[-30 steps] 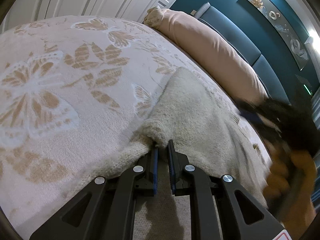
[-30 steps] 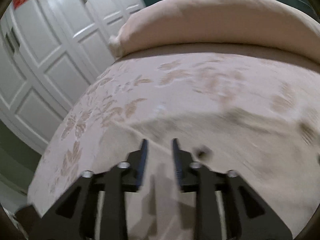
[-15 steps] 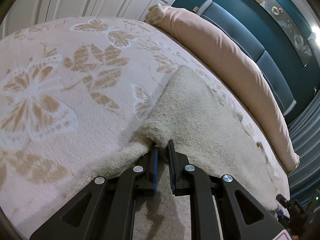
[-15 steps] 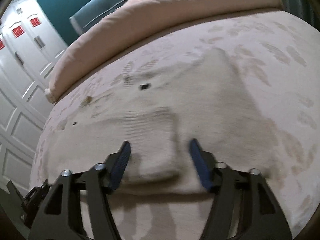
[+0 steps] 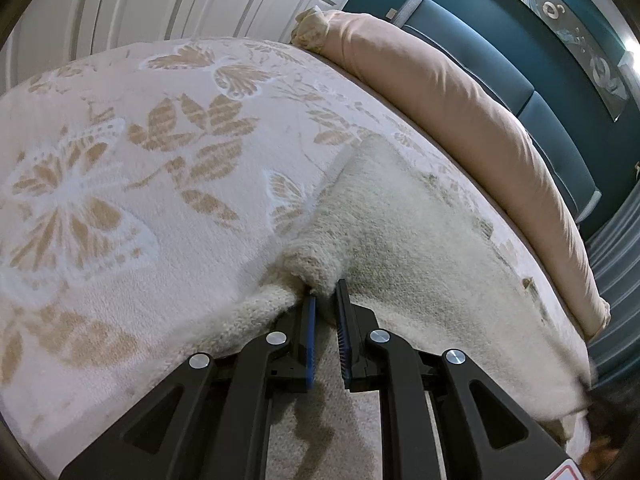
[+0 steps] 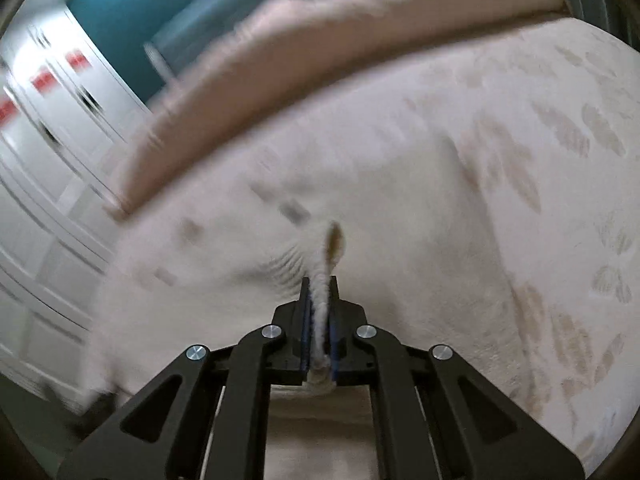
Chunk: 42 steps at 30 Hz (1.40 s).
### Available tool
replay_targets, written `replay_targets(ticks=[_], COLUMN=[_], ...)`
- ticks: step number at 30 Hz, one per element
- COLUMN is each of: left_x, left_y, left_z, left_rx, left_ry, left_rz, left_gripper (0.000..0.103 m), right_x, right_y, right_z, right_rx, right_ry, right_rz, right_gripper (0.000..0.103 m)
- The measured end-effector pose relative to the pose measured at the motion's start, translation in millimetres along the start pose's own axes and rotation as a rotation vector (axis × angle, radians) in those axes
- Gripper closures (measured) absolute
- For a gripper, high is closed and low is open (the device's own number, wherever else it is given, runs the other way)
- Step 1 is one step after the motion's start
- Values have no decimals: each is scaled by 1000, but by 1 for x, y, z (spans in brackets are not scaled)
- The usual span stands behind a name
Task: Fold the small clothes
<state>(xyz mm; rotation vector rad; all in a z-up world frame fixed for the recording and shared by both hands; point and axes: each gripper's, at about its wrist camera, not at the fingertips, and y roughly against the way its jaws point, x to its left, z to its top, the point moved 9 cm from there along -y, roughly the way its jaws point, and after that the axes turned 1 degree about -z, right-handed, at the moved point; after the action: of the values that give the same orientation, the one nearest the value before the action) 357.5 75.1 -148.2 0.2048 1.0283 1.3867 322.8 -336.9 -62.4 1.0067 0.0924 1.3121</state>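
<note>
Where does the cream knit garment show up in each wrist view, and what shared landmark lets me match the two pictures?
Left wrist: cream knit garment, center to lower right, its edge bunched at the left tool.
Right wrist: garment center, a fold pinched in the right tool.
Shared landmark: long pink pillow.

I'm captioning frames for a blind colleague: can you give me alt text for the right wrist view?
The right gripper has its jaws shut on a ribbed fold of a cream knitted garment that lies on a bed cover with a tan leaf pattern. A long beige pillow runs along the far edge; the picture is motion-blurred.
</note>
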Motion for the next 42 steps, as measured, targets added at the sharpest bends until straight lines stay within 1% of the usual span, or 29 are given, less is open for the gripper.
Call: replay_targets(ticks=[1, 2, 3, 4, 5, 6, 8, 10, 11, 12, 13, 14, 16, 17, 18, 19, 20, 21, 23, 26, 28, 30, 33, 34, 36, 39, 40, 41, 42], left_x=[0, 0, -1, -1, -1, -2, -2, -3, -2, 1, 3, 6, 15, 20, 30, 39, 48, 62, 82, 95, 92, 81, 60, 56, 53, 54, 53, 52, 50], left_y=[0, -1, -2, -2, -2, -1, -1, 8, 15, 29, 40, 53, 88, 103, 123, 138, 150, 165, 182, 196, 202, 204, 198, 195, 190, 189, 189, 189, 189], left_z=[0, 0, 0, 0, 0, 1, 0, 1, 0, -3, -6, -10, -21, -27, -36, -43, -51, -62, -85, -112, -126, -137, -152, -153, -154, -152, -151, -149, -148], left_rx=[0, 0, 1, 3, 5, 8, 20, 47, 59, 69, 78, 89, 105, 115, 128, 139, 152, 176, 236, 291, 305, 323, 388, 395, 390, 387, 385, 382, 389], left_ry=[-1, -6, -14, -19, -22, -21, -12, 2, 9, 19, 17, 6, -37, -56, -73, -83, -86, -82, -51, 8, 26, 18, -17, -26, -31, 13, 25, 27, 16], left_rz=[2, 6, 16, 23, 26, 25, 16, -6, -12, -16, -21, -26, -35, -29, -21, -20, -13, 4, 19, 6, -17, -42, -80, -81, -71, -88, -99, -104, -112], left_gripper=[90, 90, 90, 90, 90, 90, 90, 86, 80, 74, 71, 67, 54, 43, 37, 35, 34, 34, 34, 34, 34, 33, 32, 30, 29, 29, 31, 44, 67], right_x=[3, -2, -17, -24, -24, -21, -18, -18, -24, -35, -44, -52, -77, -86, -100, -111, -115, -122, -127, -125, -119, -109, -90, -85, -75, -68, -67, -67, -67], right_y=[1, -10, -36, -50, -46, -33, -10, 30, 50, 78, 100, 111, 153, 168, 189, 206, 214, 226, 239, 246, 240, 232, 220, 217, 207, 202, 200, 199, 197], right_z=[2, -2, -20, -30, -29, -26, -23, -26, -32, -42, -56, -63, -98, -114, -135, -155, -165, -182, -204, -231, -238, -240, -239, -240, -240, -242, -242, -242, -241], right_rx=[-21, 10, 119, 168, 141, 132, 102, 56, 43, 38, 40, 45, 76, 93, 112, 135, 150, 176, 203, 228, 233, 231, 228, 226, 227, 225, 222, 220, 220], right_ry=[34, 63, 73, 75, 77, 31, -24, -25, -14, -3, 1, -1, -11, -14, -18, -29, -38, -57, -83, -141, -174, -189, -172, -163, -157, -166, -168, -169, -165], right_rz=[-11, -57, -117, -129, -118, -110, -90, -96, -107, -119, -133, -138, -150, -167, -196, -217, -222, -226, -222, -177, -127, -97, -72, -64, -50, -33, -33, -38, -41], right_gripper=[97, 97, 97, 97, 97, 93, 92, 90, 82, 69, 63, 55, 53, 51, 48, 47, 46, 46, 44, 43, 42, 37, 36, 36, 33, 33, 33, 35, 44])
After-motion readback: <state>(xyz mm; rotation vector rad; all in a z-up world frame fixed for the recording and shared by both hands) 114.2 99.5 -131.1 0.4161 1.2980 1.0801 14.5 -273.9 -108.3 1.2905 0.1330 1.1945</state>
